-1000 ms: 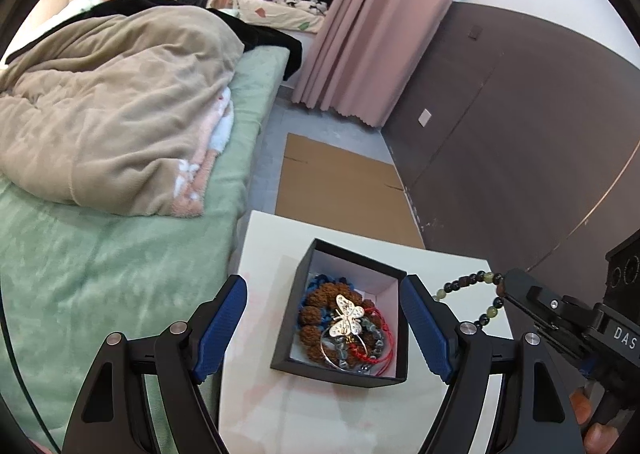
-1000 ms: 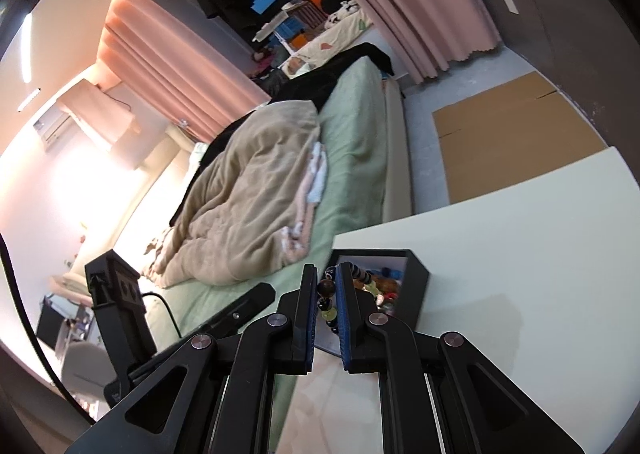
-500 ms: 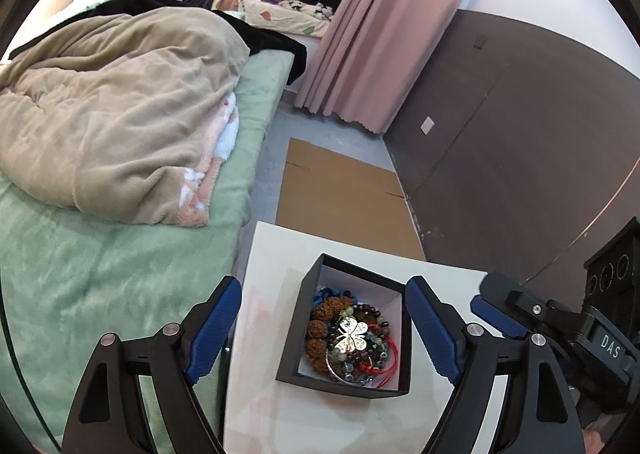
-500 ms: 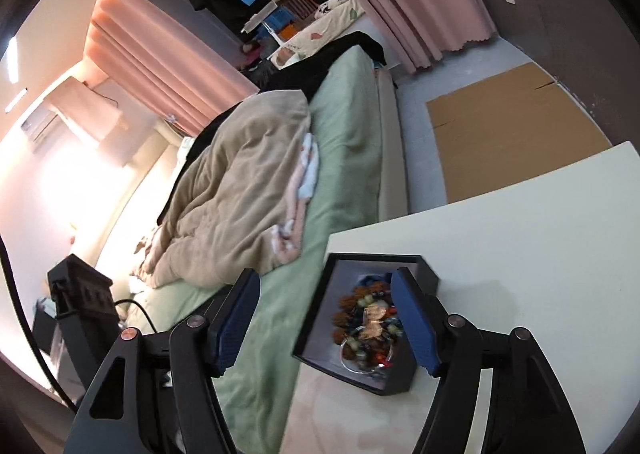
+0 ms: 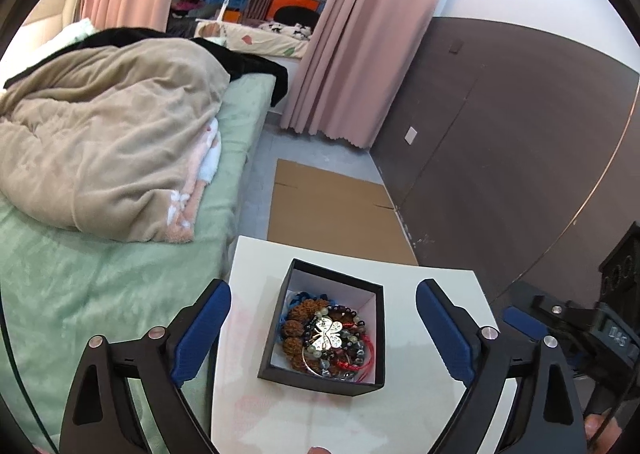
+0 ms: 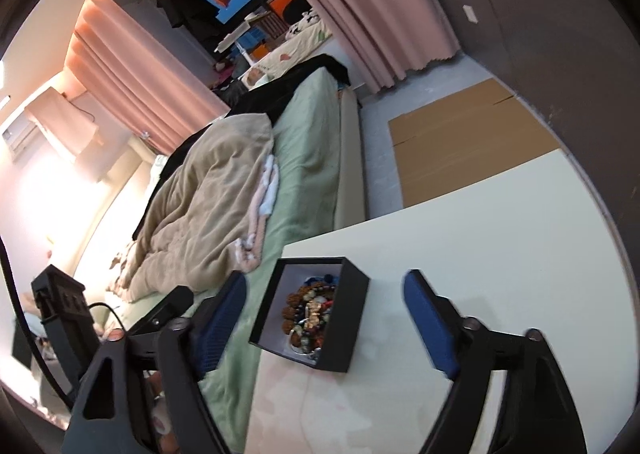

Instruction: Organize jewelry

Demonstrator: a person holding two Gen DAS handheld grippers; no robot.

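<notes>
A black box (image 5: pixel 320 380) with a white inside stands on the white table (image 5: pixel 280 422). In it lies a pile of jewelry (image 5: pixel 320 350): brown seed beads, red cord, a dark beaded bracelet (image 5: pixel 344 310) and a silver butterfly piece (image 5: pixel 329 334) on top. My left gripper (image 5: pixel 322 290) hangs over the box, jaws opening, nothing between its blue pads. My right gripper (image 6: pixel 326 278) is a little back from the box (image 6: pixel 352 318), jaws also opening and empty. One blue tip of the right gripper (image 5: pixel 520 321) shows in the left wrist view.
The table's left edge meets a bed with a green sheet (image 5: pixel 80 286) and a beige blanket (image 5: pixel 100 133). Flat cardboard (image 5: pixel 328 205) lies on the floor beyond the table. A dark wall panel (image 5: pixel 500 133) runs along the right.
My right gripper opened and let go of the dark beaded bracelet, which now lies in the box. Both grippers drew back from the box, and the left jaws spread wider.
</notes>
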